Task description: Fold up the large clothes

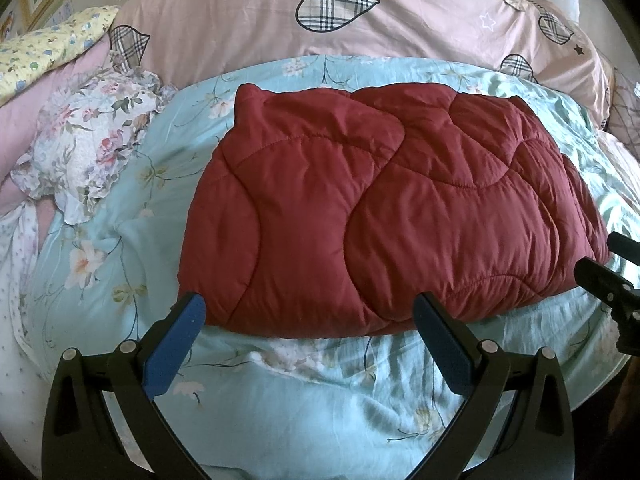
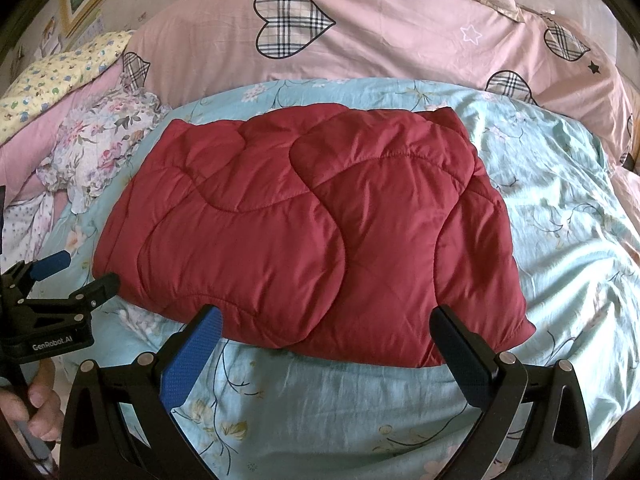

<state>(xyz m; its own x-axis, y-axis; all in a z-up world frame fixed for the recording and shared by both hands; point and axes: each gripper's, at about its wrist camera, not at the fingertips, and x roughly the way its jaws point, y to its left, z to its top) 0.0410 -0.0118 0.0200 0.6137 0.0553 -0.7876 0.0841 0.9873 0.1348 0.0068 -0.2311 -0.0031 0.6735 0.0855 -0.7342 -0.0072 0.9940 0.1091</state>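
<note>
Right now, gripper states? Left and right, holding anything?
Left gripper: open, holding nothing, jaws spread at the near edge of the red quilted jacket.
Right gripper: open, holding nothing.

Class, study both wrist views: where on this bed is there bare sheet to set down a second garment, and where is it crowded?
Free: the teal sheet right of the red quilted jacket, and the strip between its near edge and the open left gripper and right gripper. Crowded: the left side, with the floral pillow, and the far side, under the pink heart duvet.
</note>
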